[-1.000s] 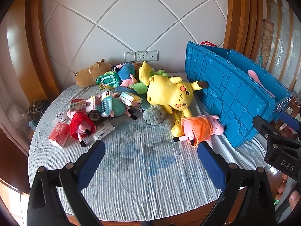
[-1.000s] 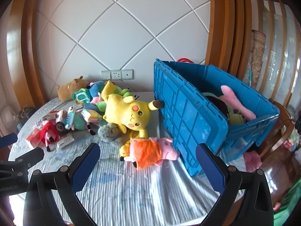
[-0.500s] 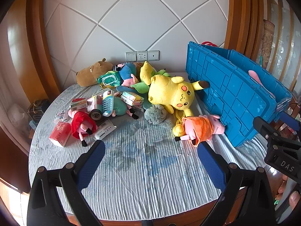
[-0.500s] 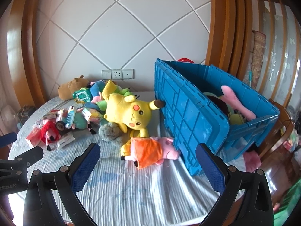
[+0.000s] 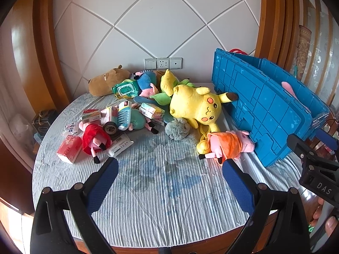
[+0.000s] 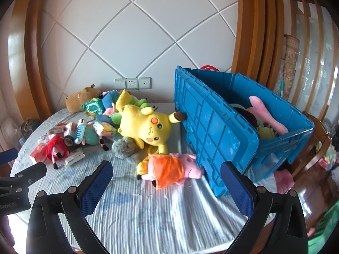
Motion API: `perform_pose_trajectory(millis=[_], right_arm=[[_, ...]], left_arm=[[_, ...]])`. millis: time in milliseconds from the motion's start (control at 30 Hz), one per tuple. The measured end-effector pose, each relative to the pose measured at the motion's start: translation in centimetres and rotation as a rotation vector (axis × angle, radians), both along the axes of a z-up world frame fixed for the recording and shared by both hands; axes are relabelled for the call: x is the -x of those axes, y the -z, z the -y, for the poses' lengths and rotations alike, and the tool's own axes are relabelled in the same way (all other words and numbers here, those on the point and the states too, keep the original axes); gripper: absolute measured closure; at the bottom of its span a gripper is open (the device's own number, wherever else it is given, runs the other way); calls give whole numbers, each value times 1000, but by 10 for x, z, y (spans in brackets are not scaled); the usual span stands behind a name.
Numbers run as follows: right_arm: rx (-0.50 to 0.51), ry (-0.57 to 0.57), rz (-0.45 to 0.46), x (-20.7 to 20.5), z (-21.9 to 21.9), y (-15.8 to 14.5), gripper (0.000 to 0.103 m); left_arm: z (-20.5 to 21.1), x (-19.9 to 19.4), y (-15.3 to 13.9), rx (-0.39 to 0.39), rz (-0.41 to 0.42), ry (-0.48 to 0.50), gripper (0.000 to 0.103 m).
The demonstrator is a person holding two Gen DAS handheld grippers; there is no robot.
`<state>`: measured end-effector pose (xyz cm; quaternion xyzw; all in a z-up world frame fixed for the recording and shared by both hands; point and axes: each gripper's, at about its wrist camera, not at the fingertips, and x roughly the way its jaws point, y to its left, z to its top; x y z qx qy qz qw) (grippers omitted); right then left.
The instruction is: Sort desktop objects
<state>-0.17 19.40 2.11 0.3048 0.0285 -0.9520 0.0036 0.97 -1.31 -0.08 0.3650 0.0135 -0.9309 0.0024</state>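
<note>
Both tools hang above the near edge of a round desk (image 5: 161,201) covered with a striped, wrinkled cloth. The left tool (image 5: 169,182) is released, its blue-padded fingers (image 5: 103,182) spread wide with nothing between them. The right tool (image 6: 166,185) is likewise released and empty, and its dark body also shows at the right edge of the left wrist view, with a person's fingertips just below it.

A blue crate (image 6: 214,127) stands on the right side of the desk, and a pink plush (image 6: 267,114) sticks up out of it among other soft things. A pig plush in an orange dress (image 6: 169,169) lies on the cloth with its head touching the crate's near corner. Just behind it lies a big yellow plush (image 6: 146,124), whose black-tipped ear touches the crate wall. A small grey plush (image 6: 125,148) rests against the yellow one's front.

To the left is a loose pile: a pig plush in a red dress (image 5: 95,137), a red tissue pack (image 5: 68,149) just beside it, a white packet (image 5: 119,146), a roll of tape (image 5: 110,126), small boxes (image 5: 151,110) and a teal plush (image 5: 137,120). At the back, near the wall sockets (image 5: 163,63), lie a brown plush (image 5: 106,82), a green wipes pack (image 5: 125,87) and a blue plush (image 5: 146,80).
</note>
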Motion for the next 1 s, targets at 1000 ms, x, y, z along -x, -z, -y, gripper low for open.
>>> perform_pose_trajectory(millis=[1000], right_arm=[[1,-10,8,-3,7,6,0]], left_arm=[[8,4,2,-12,7,-12,3]])
